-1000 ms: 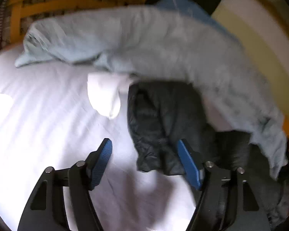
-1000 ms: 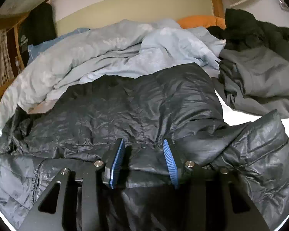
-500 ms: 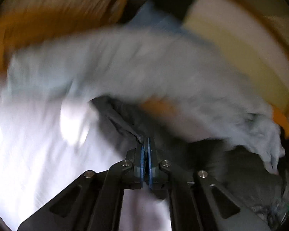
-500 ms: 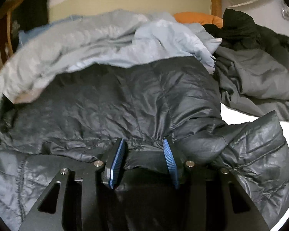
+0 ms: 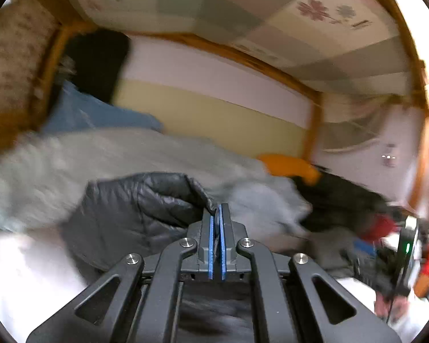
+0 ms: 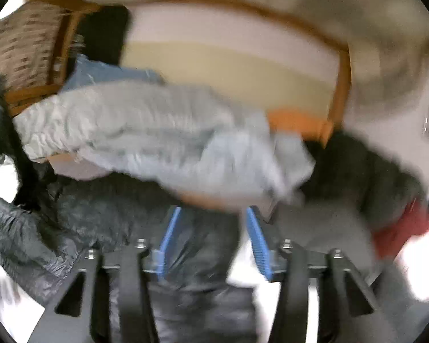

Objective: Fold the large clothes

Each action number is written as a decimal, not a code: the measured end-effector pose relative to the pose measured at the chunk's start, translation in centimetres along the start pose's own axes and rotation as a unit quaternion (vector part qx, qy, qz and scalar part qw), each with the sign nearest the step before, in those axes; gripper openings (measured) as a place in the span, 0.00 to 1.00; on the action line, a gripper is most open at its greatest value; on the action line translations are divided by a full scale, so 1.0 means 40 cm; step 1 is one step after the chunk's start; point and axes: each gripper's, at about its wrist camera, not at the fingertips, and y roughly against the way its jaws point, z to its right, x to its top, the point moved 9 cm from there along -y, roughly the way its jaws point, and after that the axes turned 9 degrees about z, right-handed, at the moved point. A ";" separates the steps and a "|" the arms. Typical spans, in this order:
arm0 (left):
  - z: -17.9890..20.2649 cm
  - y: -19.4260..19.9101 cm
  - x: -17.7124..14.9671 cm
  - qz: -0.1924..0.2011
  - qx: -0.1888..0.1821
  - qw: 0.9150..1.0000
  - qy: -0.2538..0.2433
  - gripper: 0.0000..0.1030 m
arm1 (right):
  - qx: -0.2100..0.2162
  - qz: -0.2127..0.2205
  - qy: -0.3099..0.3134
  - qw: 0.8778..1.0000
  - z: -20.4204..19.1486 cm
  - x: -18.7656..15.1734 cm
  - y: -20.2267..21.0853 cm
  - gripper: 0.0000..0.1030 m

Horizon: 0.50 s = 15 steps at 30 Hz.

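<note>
My left claw (image 5: 215,214) pinches a thin edge of the black puffer jacket (image 5: 134,211) lifted off the bed (image 5: 23,271), my right claw (image 6: 211,228) gapes over its body ungripped; slick fabric may slip, or drag the grey jacket (image 6: 146,131) along.

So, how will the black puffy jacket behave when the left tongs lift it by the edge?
The black puffy jacket will probably flop and drape, since it already bunches in soft folds beside the shut left tongs. Its shiny shell looks slippery, so a thin pinch might slide. It is probably light for its bulk.
</note>
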 end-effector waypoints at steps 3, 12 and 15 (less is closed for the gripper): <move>0.099 -0.043 -0.057 -0.037 -0.061 0.997 -0.003 0.03 | 0.013 0.057 0.026 0.998 0.025 0.094 0.098 0.56; 0.279 -0.070 -0.157 -0.075 -0.106 0.985 -0.115 0.05 | 0.021 0.087 -0.084 0.992 0.015 0.138 0.080 0.62; 0.261 -0.101 -0.197 -0.100 -0.082 0.986 -0.104 0.33 | 0.048 0.051 -0.087 0.994 -0.024 0.102 -0.001 0.62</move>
